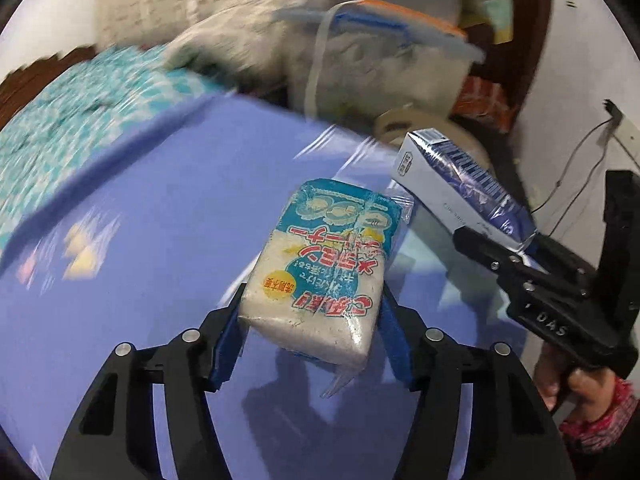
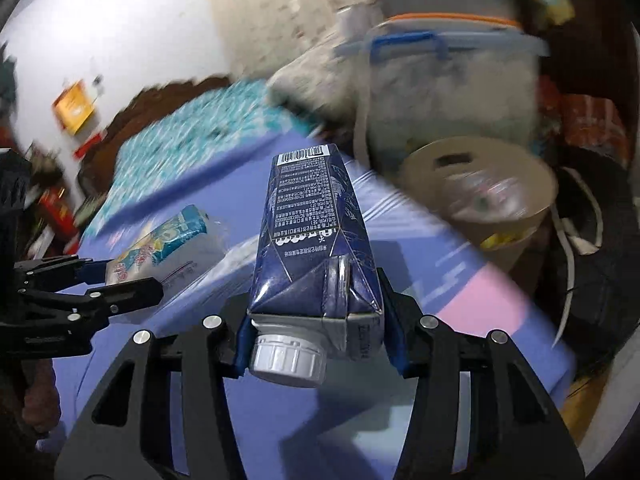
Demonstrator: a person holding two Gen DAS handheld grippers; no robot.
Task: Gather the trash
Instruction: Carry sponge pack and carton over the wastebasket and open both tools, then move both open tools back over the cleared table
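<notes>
My left gripper [image 1: 310, 336] is shut on a white sponge pack [image 1: 320, 268] with a blue and red printed wrapper, held above the purple table [image 1: 160, 220]. The pack also shows in the right wrist view [image 2: 168, 244]. My right gripper [image 2: 316, 332] is shut on a dark blue drink carton [image 2: 312, 240] with a white screw cap [image 2: 288, 360] pointing at the camera. The carton [image 1: 460, 188] and right gripper [image 1: 524, 268] show at the right of the left wrist view, just right of the pack.
A round cardboard bin [image 2: 480, 188] stands past the table's far right edge. Behind it sits a clear lidded storage box [image 2: 448, 80] with a blue latch. A teal patterned cloth [image 1: 60, 128] lies at the far left. Dark clutter and straps [image 2: 592, 240] fill the right.
</notes>
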